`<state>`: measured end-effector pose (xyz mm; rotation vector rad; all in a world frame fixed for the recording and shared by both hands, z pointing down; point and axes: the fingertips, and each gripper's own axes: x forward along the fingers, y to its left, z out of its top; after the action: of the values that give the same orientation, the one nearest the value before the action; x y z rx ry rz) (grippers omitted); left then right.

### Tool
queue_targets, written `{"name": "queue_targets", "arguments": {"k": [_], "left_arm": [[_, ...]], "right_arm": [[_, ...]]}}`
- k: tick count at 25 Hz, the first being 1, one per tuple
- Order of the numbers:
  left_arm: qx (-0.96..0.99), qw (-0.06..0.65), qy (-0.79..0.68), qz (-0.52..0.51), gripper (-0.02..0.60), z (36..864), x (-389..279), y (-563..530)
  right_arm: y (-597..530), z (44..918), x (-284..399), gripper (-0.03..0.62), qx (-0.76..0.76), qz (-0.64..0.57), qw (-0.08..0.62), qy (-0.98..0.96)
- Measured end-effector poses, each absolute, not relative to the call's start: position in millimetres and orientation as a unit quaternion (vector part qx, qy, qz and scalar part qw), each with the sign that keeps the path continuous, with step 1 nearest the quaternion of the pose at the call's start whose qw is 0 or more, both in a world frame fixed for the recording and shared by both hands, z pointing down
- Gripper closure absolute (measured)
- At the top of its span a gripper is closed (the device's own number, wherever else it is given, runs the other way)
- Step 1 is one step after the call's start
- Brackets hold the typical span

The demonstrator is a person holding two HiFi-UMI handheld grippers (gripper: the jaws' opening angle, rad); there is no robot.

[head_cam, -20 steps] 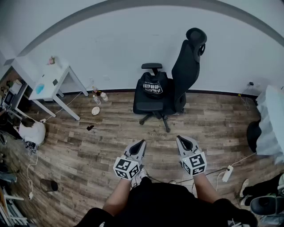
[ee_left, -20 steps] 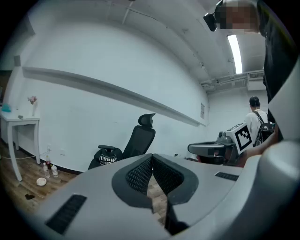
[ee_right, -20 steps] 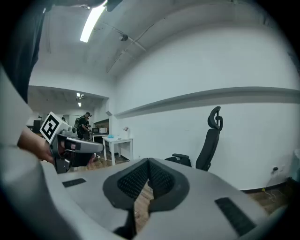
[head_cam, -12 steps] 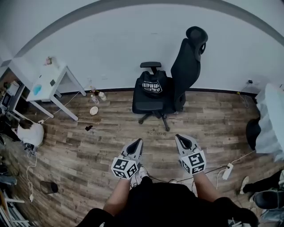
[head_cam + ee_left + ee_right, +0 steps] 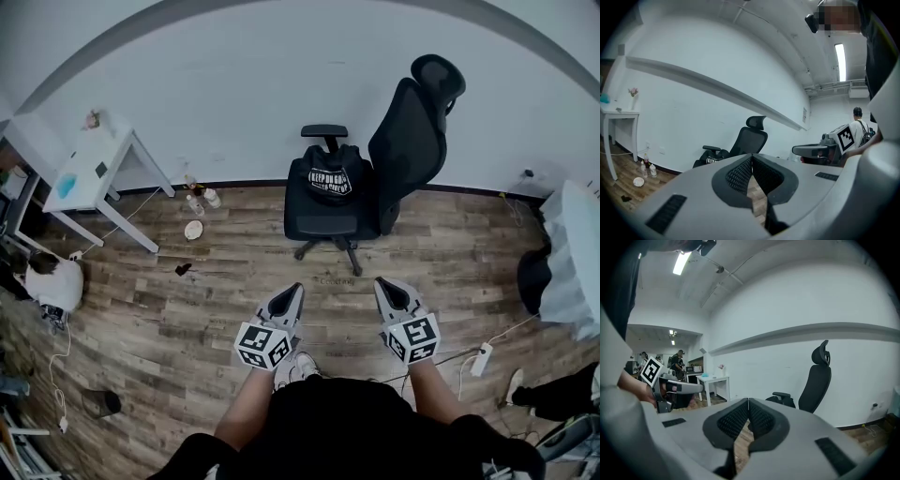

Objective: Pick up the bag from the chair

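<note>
A black bag (image 5: 331, 180) with white print sits on the seat of a black office chair (image 5: 403, 141) against the white wall; the bag (image 5: 708, 160) and the chair (image 5: 749, 138) also show in the left gripper view. In the right gripper view the chair (image 5: 816, 376) stands ahead, the bag hidden or unclear behind the jaws. My left gripper (image 5: 294, 294) and right gripper (image 5: 383, 287) are held low in front of the person, well short of the chair, both shut and empty.
A white table (image 5: 82, 173) stands at the left with bottles (image 5: 200, 201) and a small dish (image 5: 193, 230) on the wood floor beside it. A power strip (image 5: 482, 359) and cable lie right. A white-covered object (image 5: 575, 258) is at far right.
The view has shifted slightly; the chair and bag now sit a little further right and nearer. Both grippers stay in much the same place, still shut.
</note>
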<state>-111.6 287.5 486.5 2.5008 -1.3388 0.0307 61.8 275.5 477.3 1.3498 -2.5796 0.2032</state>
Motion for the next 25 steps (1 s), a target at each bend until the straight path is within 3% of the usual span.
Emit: {"name": "queue_targets", "arguments": {"k": [9, 25], "left_arm": [[0.870, 0.124, -0.476, 0.038, 0.560, 484.2, -189.2, 248.9], [0.876, 0.137, -0.461, 0.029, 0.558, 483.6, -183.5, 199.5]], "right_arm": [[253.2, 475.7, 13.0, 0.572, 0.477, 0.076, 0.107, -0.869], [185.9, 479.6, 1.6, 0.572, 0.472, 0.082, 0.103, -0.872]]}}
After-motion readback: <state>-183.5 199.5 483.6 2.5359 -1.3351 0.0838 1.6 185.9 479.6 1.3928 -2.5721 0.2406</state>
